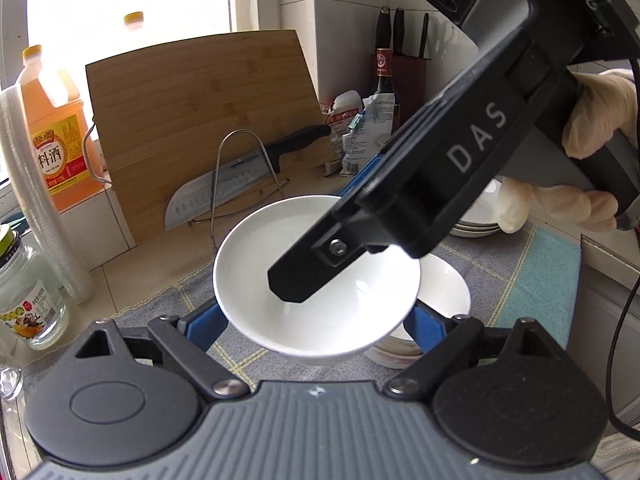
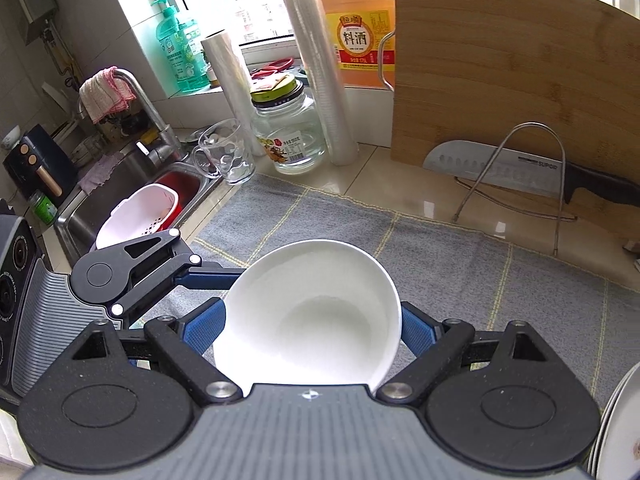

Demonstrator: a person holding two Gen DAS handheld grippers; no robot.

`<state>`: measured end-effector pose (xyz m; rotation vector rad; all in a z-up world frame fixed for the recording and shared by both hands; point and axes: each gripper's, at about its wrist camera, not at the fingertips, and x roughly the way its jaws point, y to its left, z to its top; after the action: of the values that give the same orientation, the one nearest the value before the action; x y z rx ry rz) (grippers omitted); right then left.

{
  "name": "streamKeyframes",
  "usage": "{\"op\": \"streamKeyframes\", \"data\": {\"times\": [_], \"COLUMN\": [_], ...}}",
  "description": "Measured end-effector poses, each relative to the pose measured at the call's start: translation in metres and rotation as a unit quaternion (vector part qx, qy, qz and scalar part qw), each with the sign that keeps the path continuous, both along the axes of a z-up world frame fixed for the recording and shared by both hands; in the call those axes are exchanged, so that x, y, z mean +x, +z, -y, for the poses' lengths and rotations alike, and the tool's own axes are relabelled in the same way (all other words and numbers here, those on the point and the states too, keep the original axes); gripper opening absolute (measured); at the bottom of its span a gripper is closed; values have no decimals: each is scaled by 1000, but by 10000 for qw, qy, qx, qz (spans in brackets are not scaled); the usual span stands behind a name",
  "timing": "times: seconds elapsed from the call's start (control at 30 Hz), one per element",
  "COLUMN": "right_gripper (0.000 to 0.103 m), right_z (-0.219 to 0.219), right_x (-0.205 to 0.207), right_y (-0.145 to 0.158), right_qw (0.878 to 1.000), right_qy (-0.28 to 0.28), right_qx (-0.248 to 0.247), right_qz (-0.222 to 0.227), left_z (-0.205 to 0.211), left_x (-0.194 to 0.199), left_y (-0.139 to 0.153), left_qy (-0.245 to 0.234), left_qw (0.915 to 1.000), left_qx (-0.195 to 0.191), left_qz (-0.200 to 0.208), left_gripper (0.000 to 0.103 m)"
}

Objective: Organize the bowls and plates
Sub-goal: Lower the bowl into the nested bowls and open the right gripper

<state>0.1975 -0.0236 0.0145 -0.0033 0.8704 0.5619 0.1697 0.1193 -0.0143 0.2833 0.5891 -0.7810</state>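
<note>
Two grippers, left (image 1: pixel 318 322) and right (image 2: pixel 310 332), each pinch a white bowl (image 1: pixel 316 276); we keep ours level and lower it squarely into the second bowl (image 1: pixel 448 292).

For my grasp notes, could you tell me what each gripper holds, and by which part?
Both appear to hold one bowl: the left gripper and the right gripper each clamp opposite sides of its rim.
</note>
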Motion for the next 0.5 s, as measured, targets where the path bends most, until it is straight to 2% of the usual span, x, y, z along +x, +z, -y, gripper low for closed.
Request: {"op": "streamKeyframes", "data": {"times": [0.5], "right_gripper": [95], "right_z": [54], "right_x": [-26], "right_y": [-6], "right_qw": [9963], "right_qy": [-860], "right_qx": [-65], "right_qz": [11], "left_z": [50], "left_x": [1], "left_y": [-12], "left_qy": [-650], "left_qw": [9975], "left_qx": [-158], "left_qz": [-226], "left_gripper": [93]}}
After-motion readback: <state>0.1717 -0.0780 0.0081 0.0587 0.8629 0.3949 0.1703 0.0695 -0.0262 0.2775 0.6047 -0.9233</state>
